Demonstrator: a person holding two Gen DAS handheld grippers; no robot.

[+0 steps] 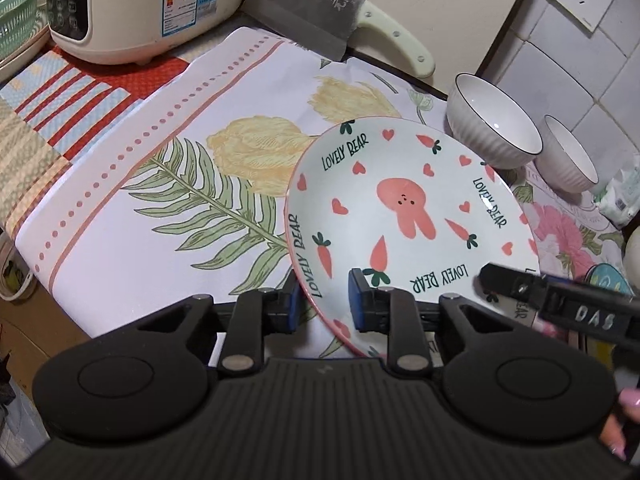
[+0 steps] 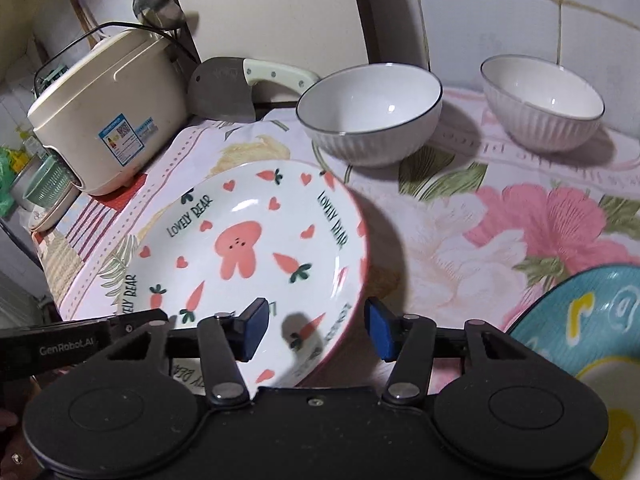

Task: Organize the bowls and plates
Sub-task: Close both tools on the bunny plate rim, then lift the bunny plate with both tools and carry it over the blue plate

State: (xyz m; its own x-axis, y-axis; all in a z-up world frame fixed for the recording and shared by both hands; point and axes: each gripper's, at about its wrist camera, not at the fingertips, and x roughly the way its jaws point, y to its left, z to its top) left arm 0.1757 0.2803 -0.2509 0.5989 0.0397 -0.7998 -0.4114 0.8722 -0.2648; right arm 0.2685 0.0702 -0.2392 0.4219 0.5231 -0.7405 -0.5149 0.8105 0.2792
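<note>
A white "Lovely Bear" plate [image 1: 404, 216] with a pink rabbit lies on the flowered cloth; it also shows in the right wrist view [image 2: 248, 252]. My left gripper [image 1: 324, 302] is open, its blue pads on either side of the plate's near-left rim. My right gripper [image 2: 316, 328] is open, straddling the plate's near-right rim; its finger [image 1: 520, 288] shows in the left wrist view. Two white ribbed bowls [image 2: 370, 114] [image 2: 542, 100] stand apart behind the plate. A blue patterned plate [image 2: 584, 320] lies at the right.
A cream rice cooker [image 1: 136, 4] stands at the back left. A cleaver [image 1: 320, 8] leans on the wall behind the cloth. A green basket [image 2: 48, 184] sits at the far left. The counter edge drops off at the left.
</note>
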